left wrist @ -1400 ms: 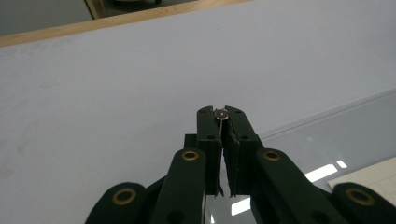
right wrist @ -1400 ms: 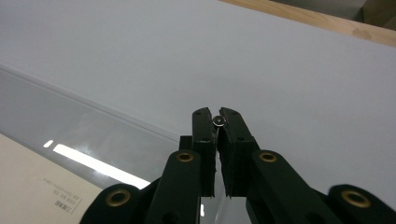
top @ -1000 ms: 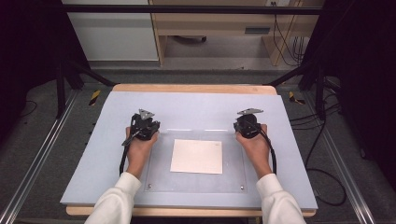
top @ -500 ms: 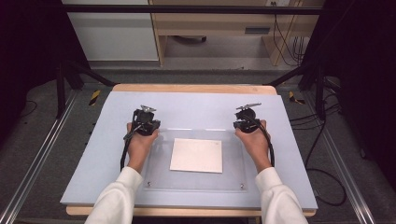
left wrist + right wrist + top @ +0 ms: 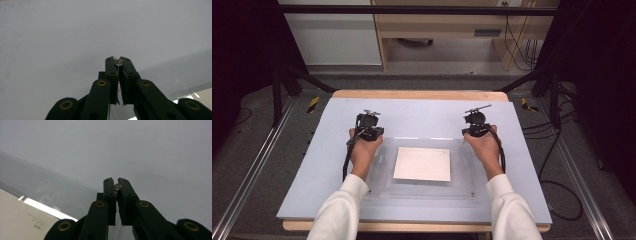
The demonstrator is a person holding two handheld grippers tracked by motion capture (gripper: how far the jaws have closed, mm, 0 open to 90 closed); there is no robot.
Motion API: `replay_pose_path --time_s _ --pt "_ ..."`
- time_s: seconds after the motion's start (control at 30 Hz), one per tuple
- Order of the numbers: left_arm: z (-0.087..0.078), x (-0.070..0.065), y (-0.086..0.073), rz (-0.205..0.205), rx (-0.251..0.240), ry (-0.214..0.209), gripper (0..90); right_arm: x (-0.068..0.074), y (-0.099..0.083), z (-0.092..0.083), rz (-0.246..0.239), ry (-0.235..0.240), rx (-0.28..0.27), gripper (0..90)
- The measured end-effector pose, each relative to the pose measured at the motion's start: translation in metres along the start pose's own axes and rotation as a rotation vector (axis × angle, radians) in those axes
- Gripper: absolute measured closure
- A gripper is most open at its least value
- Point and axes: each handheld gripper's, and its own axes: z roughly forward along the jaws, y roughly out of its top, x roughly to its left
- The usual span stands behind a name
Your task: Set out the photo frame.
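Observation:
A clear acrylic plate (image 5: 462,170) lies on the pale grey table mat (image 5: 422,112), with a white sheet (image 5: 422,164) beneath it. My left gripper (image 5: 369,131) is at the plate's far left corner and my right gripper (image 5: 476,129) at its far right corner. In the left gripper view the left gripper (image 5: 118,60) is shut on a small silver stud (image 5: 118,61), with the plate's edge (image 5: 175,72) to its right. In the right gripper view the right gripper (image 5: 117,181) is shut on a matching stud (image 5: 117,186), beside the plate (image 5: 50,185) and the sheet (image 5: 25,222).
A small fastener (image 5: 472,194) marks the plate's near right corner. Cables trail from both grippers along the forearms. Metal rails (image 5: 252,170) run beside the table on the left, and a wooden shelf unit (image 5: 447,30) stands on the floor behind it.
Both grippers have shifted slightly away from the person and tipped more upright at the plate's far corners. The plate and sheet look unmoved.

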Motion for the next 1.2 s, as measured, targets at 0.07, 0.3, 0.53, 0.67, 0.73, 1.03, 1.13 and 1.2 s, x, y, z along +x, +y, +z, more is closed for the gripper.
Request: replay_pose_path --time_s 0.07,0.3,0.53,0.67,0.73,1.03,1.13,1.2 --pt "0.000 0.000 0.001 -0.004 0.004 0.001 84.8 0.000 0.000 0.000 -0.002 0.000 -0.004 85.7" --pt "0.001 0.000 0.002 -0.001 0.020 0.001 84.9 -0.001 -0.002 0.000 -0.015 0.000 -0.016 85.5" --pt "0.003 0.002 0.005 0.007 0.037 -0.006 84.9 -0.003 0.000 0.002 -0.015 0.014 -0.020 85.3" --pt "0.004 0.003 0.007 0.010 0.045 -0.010 84.9 -0.005 -0.001 0.004 -0.030 0.027 -0.038 84.6" --pt "0.004 0.003 0.007 0.013 0.050 -0.010 84.9 -0.006 -0.002 0.006 -0.045 0.030 -0.052 84.1" --pt "0.004 0.004 0.008 0.018 0.067 -0.007 85.0 -0.001 -0.006 0.012 -0.073 0.019 -0.088 75.7" --pt "0.005 0.003 0.008 0.015 0.065 -0.006 85.0 0.001 -0.009 0.006 -0.108 0.014 -0.139 67.1" --pt "0.005 0.004 0.008 0.015 0.066 -0.009 85.0 0.003 -0.014 0.000 -0.134 0.010 -0.165 61.4"
